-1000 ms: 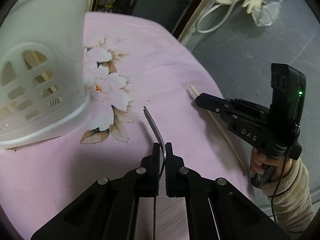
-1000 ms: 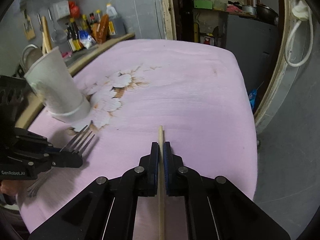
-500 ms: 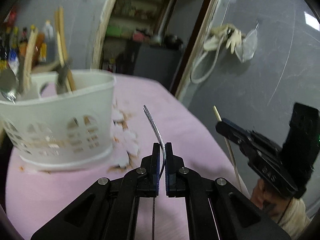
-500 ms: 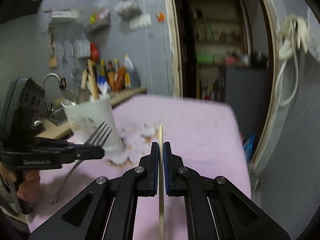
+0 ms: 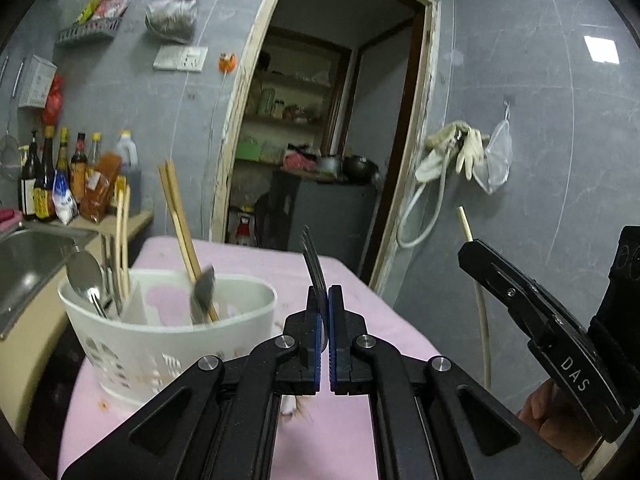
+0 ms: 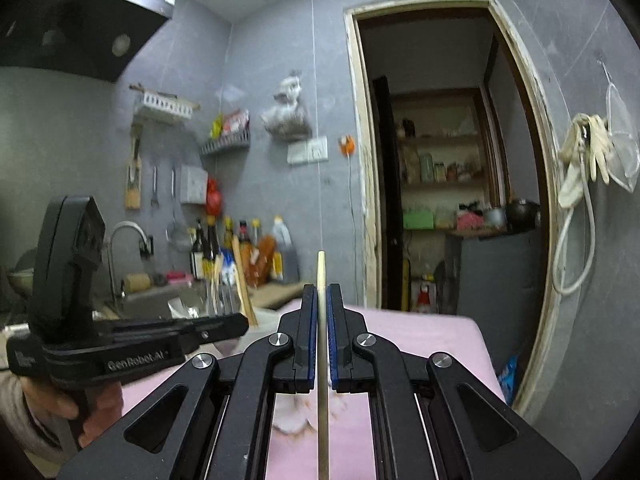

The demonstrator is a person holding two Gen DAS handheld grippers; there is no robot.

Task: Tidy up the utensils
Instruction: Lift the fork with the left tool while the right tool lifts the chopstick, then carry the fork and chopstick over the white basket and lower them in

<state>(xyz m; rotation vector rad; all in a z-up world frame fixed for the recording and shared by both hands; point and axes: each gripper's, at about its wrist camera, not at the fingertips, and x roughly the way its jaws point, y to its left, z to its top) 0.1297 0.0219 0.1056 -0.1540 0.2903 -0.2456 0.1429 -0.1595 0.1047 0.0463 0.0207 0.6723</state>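
Observation:
My left gripper [image 5: 324,294] is shut on a metal fork [image 5: 314,264], tines up and edge-on, lifted above the pink table. To its left stands the white utensil basket [image 5: 168,340] holding spoons, chopsticks and a spatula. My right gripper [image 6: 320,294] is shut on a wooden chopstick [image 6: 321,276] that stands upright between the pads. In the left wrist view the right gripper [image 5: 472,252] shows at the right with the chopstick [image 5: 464,220] tip poking up. In the right wrist view the left gripper [image 6: 236,324] crosses at the left, with the fork [image 6: 220,300] tines blurred in front of the basket.
A pink flowered cloth [image 5: 360,280] covers the table. A steel sink [image 5: 28,256] and sauce bottles [image 5: 52,176] sit left of it. An open doorway [image 6: 448,184] lies beyond the table. Gloves and a hose [image 5: 452,156] hang on the grey wall at right.
Both grippers have risen off the cloth and tipped up toward level, each still holding its utensil. The views swung from the tabletop to the basket rim, wall and doorway.

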